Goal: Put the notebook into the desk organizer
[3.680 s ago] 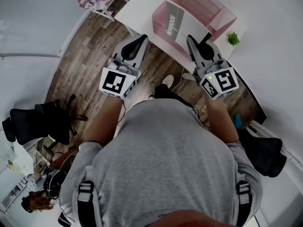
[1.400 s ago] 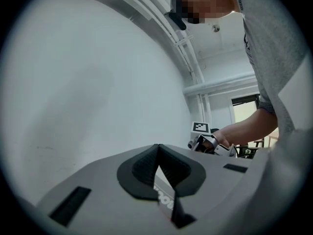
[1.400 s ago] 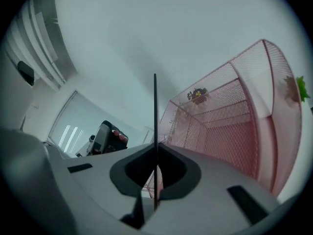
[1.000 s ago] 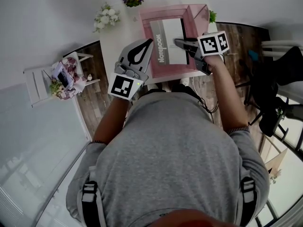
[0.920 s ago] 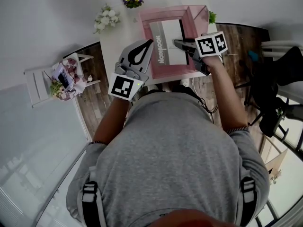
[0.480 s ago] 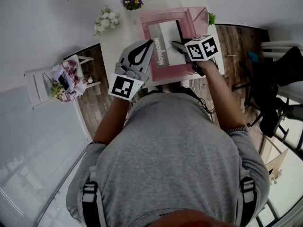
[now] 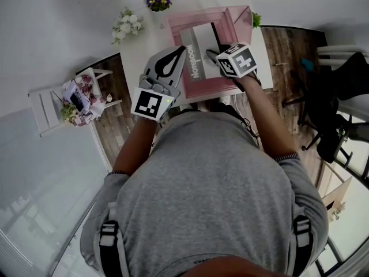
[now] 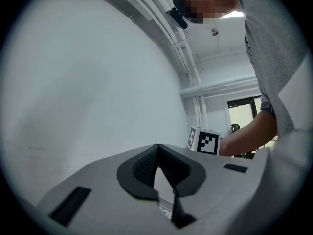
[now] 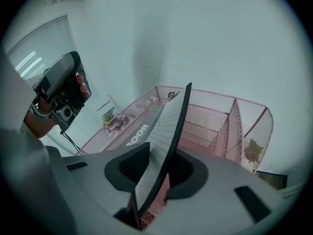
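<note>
Grey plastic grippers, two in count, work over one white table [image 7: 144,48]. The left gripper [image 7: 183,49], at 11 o'clock of the torso, is clenched on nothing, with its tips over the organizer's near left part. The right gripper [image 7: 211,54], at 1 o'clock, has rolled and dipped further inward since a second ago. Its jaws have just been opening and stand released, with the notebook's edge between them. The single notebook [image 7: 199,51] leans inside the single pink mesh desk organizer [image 7: 199,11] at 12 o'clock. Beyond are two flower bunches: white flowers [image 7: 125,23] and purple flowers [image 7: 158,2].
</note>
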A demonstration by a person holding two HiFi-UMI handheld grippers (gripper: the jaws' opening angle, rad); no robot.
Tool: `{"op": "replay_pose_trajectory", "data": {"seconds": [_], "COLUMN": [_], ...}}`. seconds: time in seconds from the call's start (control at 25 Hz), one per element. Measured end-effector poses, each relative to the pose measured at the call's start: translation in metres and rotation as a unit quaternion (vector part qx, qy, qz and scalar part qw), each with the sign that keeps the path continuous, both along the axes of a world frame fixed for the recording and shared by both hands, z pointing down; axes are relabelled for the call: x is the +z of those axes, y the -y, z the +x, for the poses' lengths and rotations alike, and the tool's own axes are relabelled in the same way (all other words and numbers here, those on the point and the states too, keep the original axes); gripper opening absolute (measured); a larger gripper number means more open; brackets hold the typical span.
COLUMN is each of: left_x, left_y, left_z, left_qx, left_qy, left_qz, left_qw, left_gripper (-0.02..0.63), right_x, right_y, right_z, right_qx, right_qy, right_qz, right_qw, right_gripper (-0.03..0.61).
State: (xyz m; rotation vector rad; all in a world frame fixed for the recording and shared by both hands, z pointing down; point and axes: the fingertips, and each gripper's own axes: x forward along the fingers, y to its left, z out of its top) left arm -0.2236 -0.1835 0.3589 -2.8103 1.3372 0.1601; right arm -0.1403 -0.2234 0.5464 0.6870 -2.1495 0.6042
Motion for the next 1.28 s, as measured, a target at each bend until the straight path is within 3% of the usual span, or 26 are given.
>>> {"op": "replay_pose_trajectory", "data": {"seconds": [0.44,0.84,1.28], "left_x": [0.0,0.001,0.004], "left_y": [-0.002,-0.008,-0.008], "left_z": [0.002,-0.001,-0.002], "left_qx": [0.01,0.01,-0.005], "left_qy": [0.001,0.001,0.002], "left_qz": [0.0,0.003,-0.003], "left_qw": [0.9999,0.9999,1.0], "left_gripper": [0.018,0.018,0.02], "right_x": [0.007,0.004,0.004], "right_y": [0.004,0.008,0.013], "right_z": [0.002,0.01,0.014], "right_qx": [-0.017,-0.014,-0.011], "right_qy": [-0.065,-0.122,-0.127], "right_qz": [0.059,0.095,0.105], "right_qw": [0.996,0.988,0.986], "right_gripper": [0.151,0.26,0.32]}}
